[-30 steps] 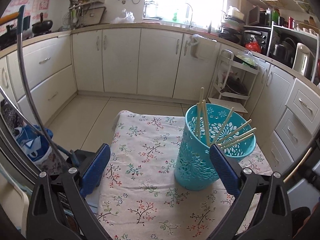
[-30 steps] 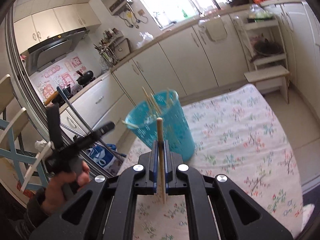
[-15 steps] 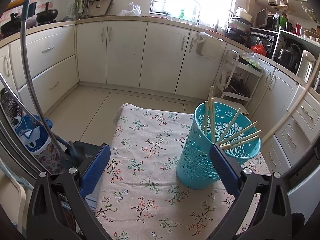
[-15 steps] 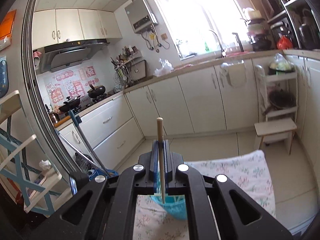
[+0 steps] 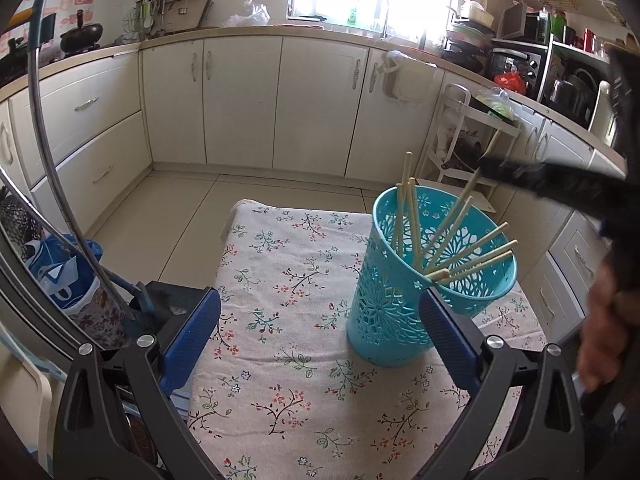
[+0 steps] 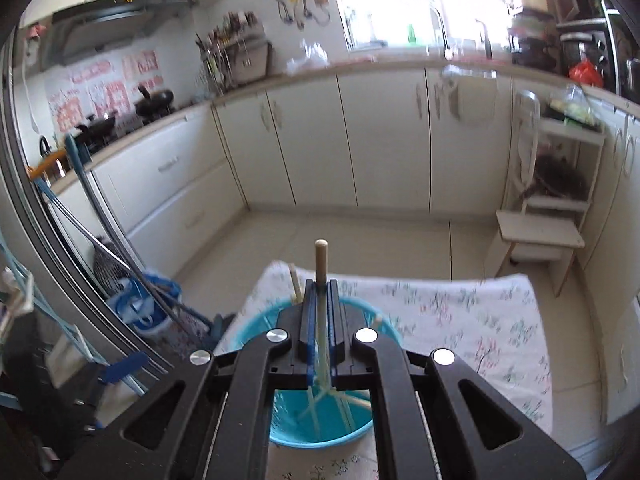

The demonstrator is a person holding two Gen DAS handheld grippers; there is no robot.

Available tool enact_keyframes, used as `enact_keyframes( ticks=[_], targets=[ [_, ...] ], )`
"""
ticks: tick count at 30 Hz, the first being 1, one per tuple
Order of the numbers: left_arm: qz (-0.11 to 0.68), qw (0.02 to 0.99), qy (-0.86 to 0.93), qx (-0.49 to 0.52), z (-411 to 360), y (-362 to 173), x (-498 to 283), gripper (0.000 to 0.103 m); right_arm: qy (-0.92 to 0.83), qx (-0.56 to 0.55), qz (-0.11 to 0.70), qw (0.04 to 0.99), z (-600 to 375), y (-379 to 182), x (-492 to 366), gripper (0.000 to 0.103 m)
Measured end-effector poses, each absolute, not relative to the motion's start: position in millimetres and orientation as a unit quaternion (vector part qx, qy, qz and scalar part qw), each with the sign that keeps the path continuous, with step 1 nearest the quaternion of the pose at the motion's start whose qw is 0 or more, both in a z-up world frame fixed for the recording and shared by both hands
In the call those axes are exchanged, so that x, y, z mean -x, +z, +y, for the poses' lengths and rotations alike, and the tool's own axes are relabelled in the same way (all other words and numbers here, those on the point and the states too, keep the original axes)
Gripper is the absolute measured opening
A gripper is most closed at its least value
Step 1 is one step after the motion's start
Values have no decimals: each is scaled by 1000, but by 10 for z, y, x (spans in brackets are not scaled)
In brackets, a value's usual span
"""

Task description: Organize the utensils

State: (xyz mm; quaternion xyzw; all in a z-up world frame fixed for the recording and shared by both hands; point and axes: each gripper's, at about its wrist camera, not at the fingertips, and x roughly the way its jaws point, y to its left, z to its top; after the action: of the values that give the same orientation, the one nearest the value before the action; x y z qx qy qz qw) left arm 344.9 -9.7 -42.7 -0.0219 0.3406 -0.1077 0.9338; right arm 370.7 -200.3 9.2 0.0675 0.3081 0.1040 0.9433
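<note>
Chopstick (image 6: 321, 258), pale wood, round-tipped, pinched upright in right claw (image 6: 320, 292); left claw (image 5: 320, 320) gapes empty.

Right gripper (image 5: 560, 184) blurred to a dark streak at the right side of the left wrist view; fingertips indistinct there. Person's hand (image 5: 604, 340) blurred and cut off by the right edge. Lower part of the held chopstick (image 6: 321, 308) concealed between the closed pads in the right wrist view. Near wall of the blue basket (image 6: 320, 438) masked by the gripper body. Near edge of the floral tablecloth (image 5: 280, 320) cut off by the bottom of the frame. Number of chopsticks in basket (image 5: 460, 252) not determinable.
</note>
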Motion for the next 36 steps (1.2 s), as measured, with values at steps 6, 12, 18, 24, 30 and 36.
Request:
enact_keyframes(
  ticks=[6, 12, 18, 24, 30, 36],
  targets=[
    [341, 933, -113, 1, -222, -417, -3421, 95, 96, -80, 336, 934, -1962, -272, -3710, 22],
    [351, 931, -92, -34, -384, -436, -3396, 95, 70, -110, 301, 945, -2099, -227, -3274, 69],
    [353, 932, -58, -64, -502, -379, -3143, 95, 2, -116, 328, 937, -2291, -398, -2602, 94],
    [357, 931, -53, -63, -566, -157, -2519, 95, -35, -93, 352, 931, -2274, -421, -1926, 96],
    [371, 925, -52, -61, -571, 43, -1810, 95, -19, -78, 321, 944, -2152, -86, -1267, 96],
    [394, 916, -24, -74, -423, 137, -1199, 95, -12, -82, 300, 950, -2055, 212, -715, 96]
  ],
)
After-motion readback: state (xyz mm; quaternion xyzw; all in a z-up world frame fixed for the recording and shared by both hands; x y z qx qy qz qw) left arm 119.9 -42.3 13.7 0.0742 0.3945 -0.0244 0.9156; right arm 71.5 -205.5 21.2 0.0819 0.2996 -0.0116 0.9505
